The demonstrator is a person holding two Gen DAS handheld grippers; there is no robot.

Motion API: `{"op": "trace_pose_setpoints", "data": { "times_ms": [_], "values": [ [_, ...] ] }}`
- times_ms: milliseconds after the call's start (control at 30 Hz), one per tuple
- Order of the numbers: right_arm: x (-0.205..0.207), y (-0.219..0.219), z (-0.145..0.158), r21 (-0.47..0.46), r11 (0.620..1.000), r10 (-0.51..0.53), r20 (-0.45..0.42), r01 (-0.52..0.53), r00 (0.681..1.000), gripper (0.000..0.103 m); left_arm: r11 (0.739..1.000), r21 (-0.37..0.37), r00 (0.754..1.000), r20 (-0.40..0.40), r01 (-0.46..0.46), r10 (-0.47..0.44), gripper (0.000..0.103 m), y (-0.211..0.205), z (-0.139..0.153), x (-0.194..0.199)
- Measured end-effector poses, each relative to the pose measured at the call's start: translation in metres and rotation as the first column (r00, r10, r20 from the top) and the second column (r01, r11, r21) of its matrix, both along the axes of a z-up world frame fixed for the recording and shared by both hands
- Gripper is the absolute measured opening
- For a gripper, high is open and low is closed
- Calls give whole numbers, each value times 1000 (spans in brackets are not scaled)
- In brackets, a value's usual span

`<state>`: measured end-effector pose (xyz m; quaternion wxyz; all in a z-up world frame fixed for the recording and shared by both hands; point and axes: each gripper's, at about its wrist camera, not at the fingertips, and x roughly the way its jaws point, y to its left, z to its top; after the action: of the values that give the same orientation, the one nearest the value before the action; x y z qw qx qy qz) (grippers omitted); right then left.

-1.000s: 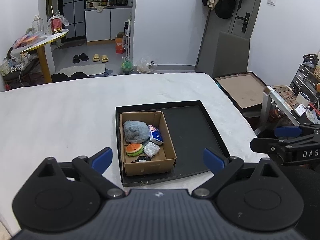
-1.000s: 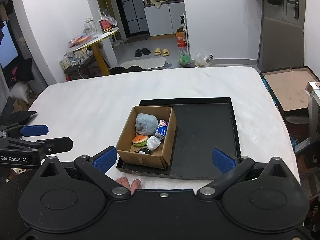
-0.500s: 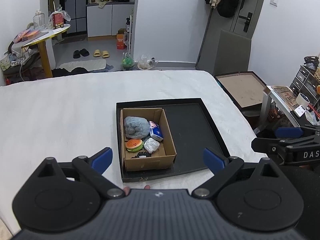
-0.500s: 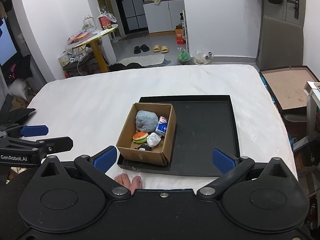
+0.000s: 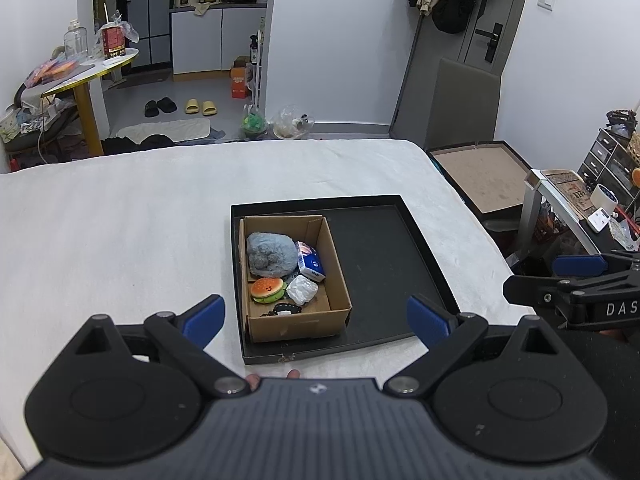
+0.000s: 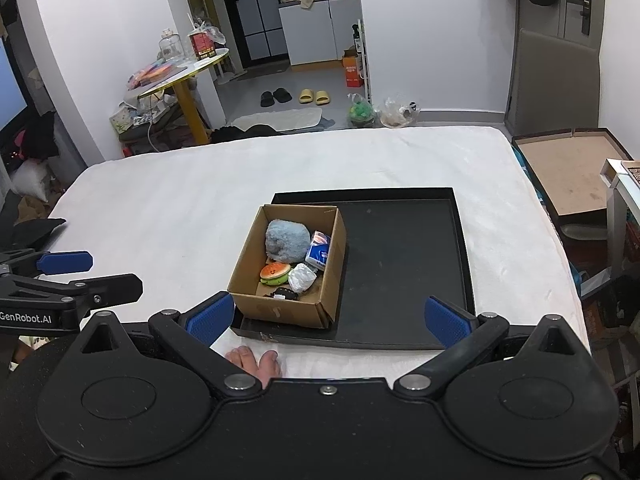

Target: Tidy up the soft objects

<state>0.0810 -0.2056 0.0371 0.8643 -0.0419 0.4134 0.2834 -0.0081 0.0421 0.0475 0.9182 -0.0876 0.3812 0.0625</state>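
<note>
The soft things, a grey plush [image 5: 271, 251], a burger toy [image 5: 267, 289], a tissue pack [image 5: 312, 263] and a white wad [image 5: 302, 289], lay in the cardboard box [image 5: 338, 276] at the left of the black tray [image 5: 384, 264] on the bed [image 5: 120, 220]. The left gripper [image 5: 316, 316] and the right gripper [image 6: 328, 316] hovered before it, fingers spread wide and empty. Best to come straight down on one piece, clear of the box walls.
</note>
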Motion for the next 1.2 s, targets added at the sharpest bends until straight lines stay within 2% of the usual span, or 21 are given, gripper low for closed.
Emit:
{"op": "trace_pose_setpoints", "data": {
  "times_ms": [1200],
  "values": [
    [-3, -1, -2, 14, 1000, -16, -15, 16, 1000, 103, 1000, -16, 1000, 3, -4, 4, 97, 2, 0, -2]
  ]
}}
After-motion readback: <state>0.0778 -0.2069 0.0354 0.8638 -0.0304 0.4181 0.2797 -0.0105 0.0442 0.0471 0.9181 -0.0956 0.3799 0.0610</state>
